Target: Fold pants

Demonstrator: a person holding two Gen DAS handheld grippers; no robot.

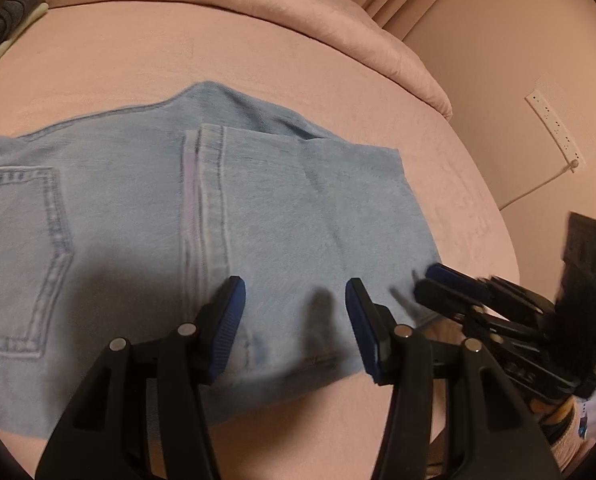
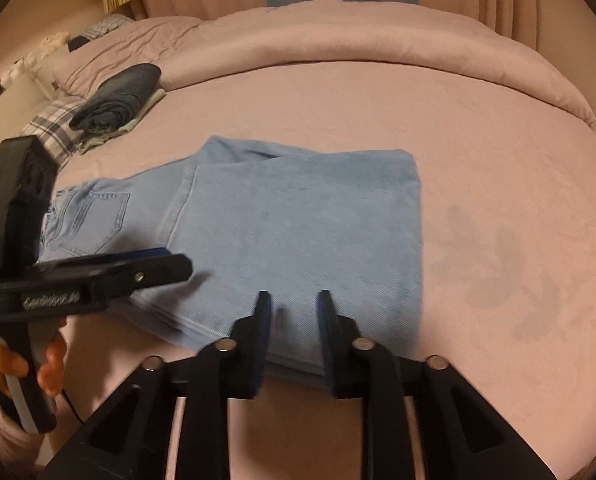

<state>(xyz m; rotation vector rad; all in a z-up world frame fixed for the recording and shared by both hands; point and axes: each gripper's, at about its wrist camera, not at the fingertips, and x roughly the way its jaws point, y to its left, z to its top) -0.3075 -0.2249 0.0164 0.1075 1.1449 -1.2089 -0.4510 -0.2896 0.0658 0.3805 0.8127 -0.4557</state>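
Observation:
Light blue jeans [image 1: 145,208] lie on the pink bed, the legs folded over the seat so the hems reach near the back pocket. They also show in the right wrist view [image 2: 298,224]. My left gripper [image 1: 295,304] is open and empty, its fingers hovering over the near edge of the folded legs; it shows from the side in the right wrist view [image 2: 169,266]. My right gripper [image 2: 293,320] is open and empty over the near edge of the jeans by the fold; it shows in the left wrist view [image 1: 434,280].
A rolled pink duvet [image 2: 378,48] runs along the far side of the bed. A stack of dark folded clothes [image 2: 117,96] sits at the far left beside a plaid pillow [image 2: 53,124]. A power strip [image 1: 554,124] hangs on the wall.

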